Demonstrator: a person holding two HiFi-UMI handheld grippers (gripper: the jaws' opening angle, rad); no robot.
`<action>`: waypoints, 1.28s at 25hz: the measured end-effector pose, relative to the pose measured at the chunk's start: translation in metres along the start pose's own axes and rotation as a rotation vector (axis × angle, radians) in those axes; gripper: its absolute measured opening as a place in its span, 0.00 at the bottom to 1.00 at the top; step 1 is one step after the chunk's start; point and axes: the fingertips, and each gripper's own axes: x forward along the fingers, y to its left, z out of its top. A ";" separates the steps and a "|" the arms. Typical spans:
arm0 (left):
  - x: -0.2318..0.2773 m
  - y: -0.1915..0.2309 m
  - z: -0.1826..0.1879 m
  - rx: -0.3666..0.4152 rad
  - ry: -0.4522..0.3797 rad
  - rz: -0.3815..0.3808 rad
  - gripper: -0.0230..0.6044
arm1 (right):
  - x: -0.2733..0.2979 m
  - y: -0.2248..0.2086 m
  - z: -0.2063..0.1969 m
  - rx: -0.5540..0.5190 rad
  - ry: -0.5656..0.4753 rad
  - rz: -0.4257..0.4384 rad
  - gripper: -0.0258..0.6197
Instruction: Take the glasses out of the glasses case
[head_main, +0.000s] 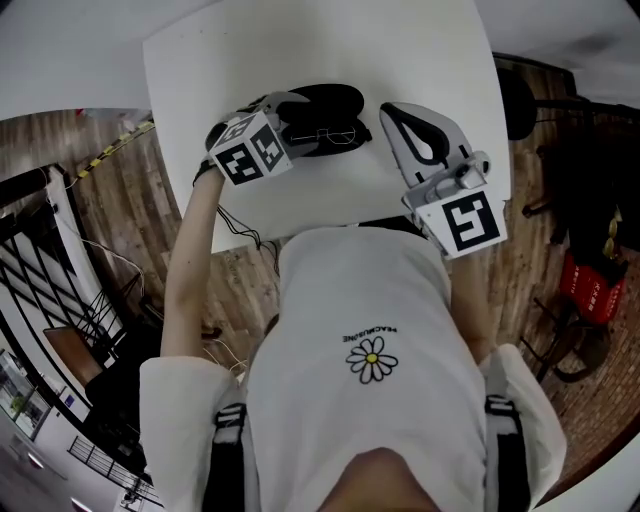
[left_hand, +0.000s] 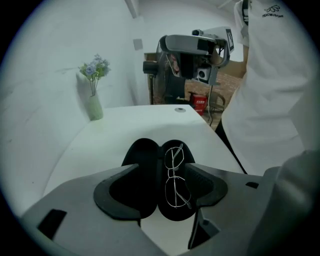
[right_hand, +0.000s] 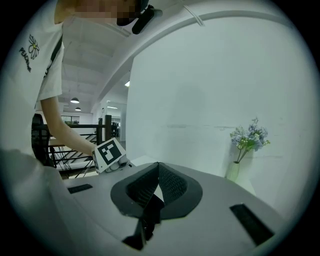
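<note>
A black glasses case (head_main: 330, 103) lies open on the white table (head_main: 230, 60), its two halves spread flat. In the left gripper view the thin wire glasses (left_hand: 175, 176) rest folded in the case's right half (left_hand: 187, 150); the left half (left_hand: 140, 155) is empty. My left gripper (left_hand: 160, 192) points steeply down just above the case, open, one finger over each half and nothing pressed between them. In the head view it (head_main: 292, 118) covers the case's left end. My right gripper (head_main: 392, 108) hovers right of the case, apart from it. Its pads (right_hand: 170, 185) meet at the tip on nothing.
A pale green vase with blue flowers (left_hand: 94, 102) stands at the table's far side by the white wall, and the flowers (right_hand: 248, 140) also show in the right gripper view. Beyond the table's far end stands dark equipment (left_hand: 195, 55). My white shirt (left_hand: 270, 90) borders the table's near edge.
</note>
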 end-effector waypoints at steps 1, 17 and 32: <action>0.002 -0.002 -0.002 0.001 0.010 -0.011 0.48 | -0.001 -0.001 -0.002 0.002 0.003 -0.001 0.05; 0.025 -0.017 -0.016 0.062 0.109 -0.082 0.52 | 0.007 0.008 -0.005 -0.084 0.040 0.039 0.05; 0.041 -0.025 -0.009 0.191 0.142 -0.093 0.51 | 0.009 0.006 -0.023 -0.151 0.144 0.060 0.05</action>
